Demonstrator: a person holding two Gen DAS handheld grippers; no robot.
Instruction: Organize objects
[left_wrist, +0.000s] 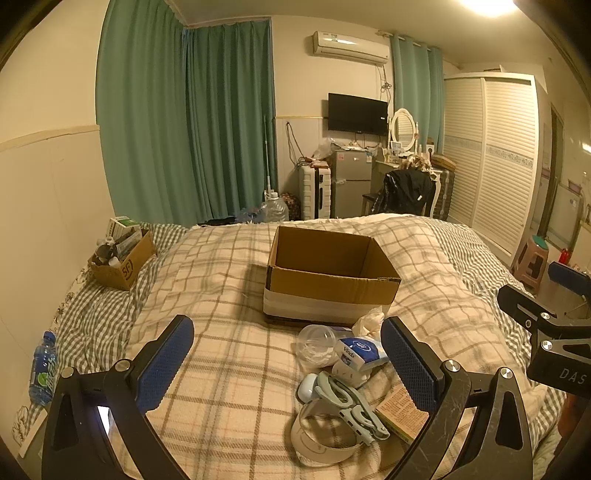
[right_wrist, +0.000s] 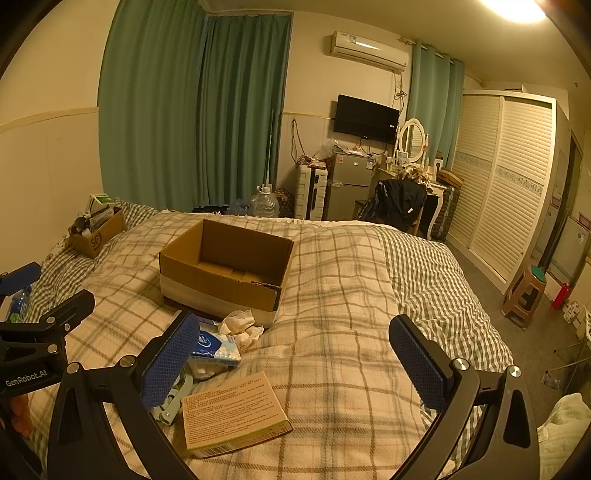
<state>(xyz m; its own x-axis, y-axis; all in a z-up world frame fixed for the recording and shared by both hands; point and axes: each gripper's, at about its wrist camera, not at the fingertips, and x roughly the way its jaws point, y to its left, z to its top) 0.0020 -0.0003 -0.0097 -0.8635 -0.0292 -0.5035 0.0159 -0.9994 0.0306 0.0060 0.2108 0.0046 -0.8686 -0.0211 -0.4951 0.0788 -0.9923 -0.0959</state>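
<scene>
**Both claws spread over a small pile on the bed**

The left claw (left_wrist: 288, 360) hangs above the plaid blanket (left_wrist: 221, 369) with its blue pads wide apart and nothing between them. The right claw (right_wrist: 295, 354) is spread the same way, empty, over bare blanket.

An open cardboard box (left_wrist: 328, 288) sits in the middle of the bed, nothing visible inside it. Just in front of the box lies the pile: a crumpled white cloth (right_wrist: 242, 326) touching the box's near wall, a clear plastic cup (left_wrist: 316, 345) on its side, a blue tissue pack (left_wrist: 360, 352), grey-green scissors (left_wrist: 347, 406) resting across a white band (left_wrist: 321, 439), and a flat tan carton (right_wrist: 232, 413) with printed text, nearest the cameras.

A second, smaller box (left_wrist: 123, 260), full of odds and ends, sits at the bed's left edge, well apart from the pile. A water bottle (left_wrist: 42, 369) lies by the wall.
</scene>
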